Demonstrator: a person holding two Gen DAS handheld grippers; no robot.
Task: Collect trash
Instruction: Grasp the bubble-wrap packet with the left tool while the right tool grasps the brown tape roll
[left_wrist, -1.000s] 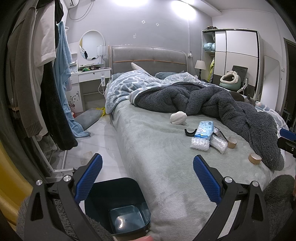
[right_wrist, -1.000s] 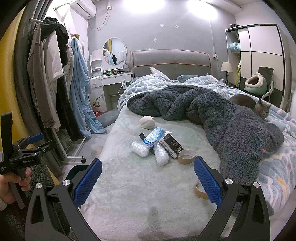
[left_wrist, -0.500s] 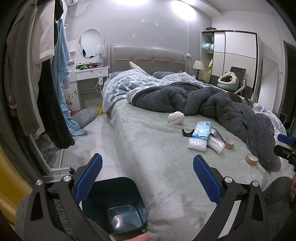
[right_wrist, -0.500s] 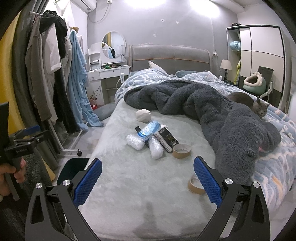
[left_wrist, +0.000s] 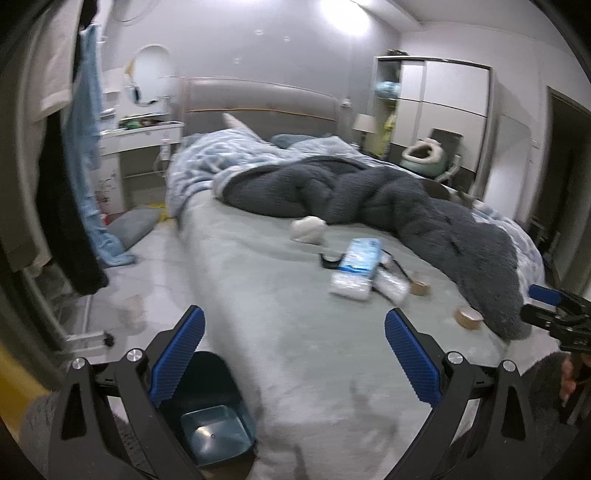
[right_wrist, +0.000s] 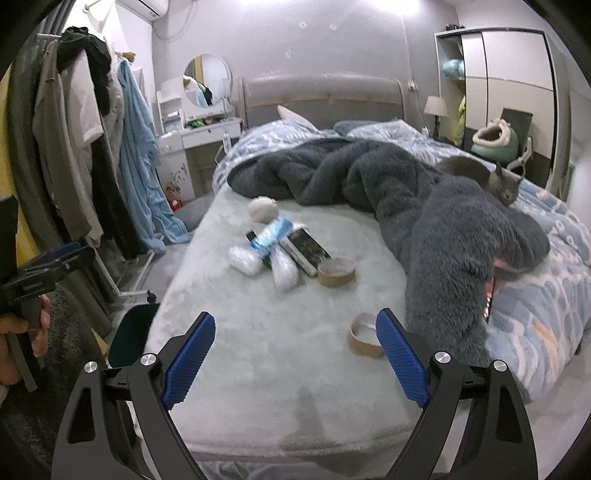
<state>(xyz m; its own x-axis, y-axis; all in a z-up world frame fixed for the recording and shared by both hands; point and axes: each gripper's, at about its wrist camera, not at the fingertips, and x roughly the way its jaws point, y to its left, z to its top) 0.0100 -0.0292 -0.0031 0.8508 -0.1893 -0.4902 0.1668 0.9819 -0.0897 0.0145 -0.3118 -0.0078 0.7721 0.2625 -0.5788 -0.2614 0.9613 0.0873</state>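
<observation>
Compared with a second ago, the right gripper (right_wrist: 295, 360) sits nearer the pale green bed (right_wrist: 258, 354), its jaws closing on nothing. At lower right of centre lies a brown cardboard tape ring (right_wrist: 364, 339). Left gripper (left_wrist: 293, 356) stands apart, empty, above the dark blue plastic bin (left_wrist: 210, 428).

Left-wrist view motion-blurred; blue packet (left_wrist: 359, 254) label unreadable. Nearer tape ring (right_wrist: 364, 339) partly hidden behind right tongs' finger (right_wrist: 400, 363). Bin (left_wrist: 207, 413) cut by frame edge.

Your bed's (right_wrist: 258, 354) matt plush cover, fluffy grey fleece blanket (right_wrist: 454, 236), brown cardboard tape rolls (right_wrist: 336, 272), glossy dark plastic bin (left_wrist: 210, 417) lower left.
</observation>
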